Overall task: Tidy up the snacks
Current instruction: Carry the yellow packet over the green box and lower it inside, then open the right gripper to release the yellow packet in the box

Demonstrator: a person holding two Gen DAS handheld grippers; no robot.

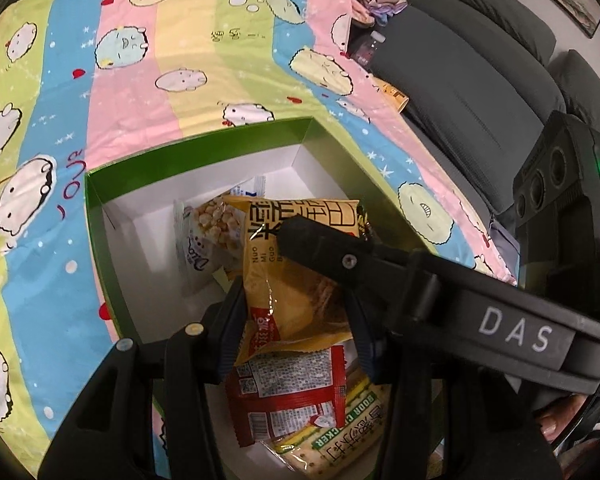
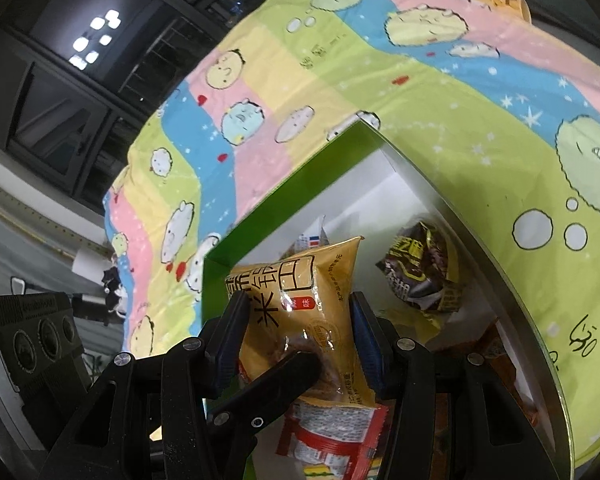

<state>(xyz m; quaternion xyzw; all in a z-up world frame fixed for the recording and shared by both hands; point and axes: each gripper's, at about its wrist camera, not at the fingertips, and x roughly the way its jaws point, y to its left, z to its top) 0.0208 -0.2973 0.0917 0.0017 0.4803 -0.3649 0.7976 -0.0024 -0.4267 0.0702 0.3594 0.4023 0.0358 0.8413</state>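
Observation:
A green box with a white inside (image 1: 100, 200) (image 2: 260, 216) sits on the cartoon bedsheet. A yellow snack packet (image 1: 296, 276) (image 2: 312, 312) stands over it, between the blue pads of both grippers. My left gripper (image 1: 294, 320) has its fingers on each side of the packet. My right gripper (image 2: 296, 340) also straddles it, and its finger (image 1: 324, 244) crosses the left wrist view. Below lie a red packet (image 1: 292, 396) (image 2: 332, 432), a green cracker pack (image 1: 340, 440), a clear bag of puffs (image 1: 208, 236) and a dark wrapped snack (image 2: 424, 268).
A striped pastel bedsheet (image 1: 140, 100) (image 2: 460, 92) covers the surface around the box. A dark grey sofa (image 1: 480, 60) stands at the right. A dark window (image 2: 80, 60) is at the upper left of the right wrist view.

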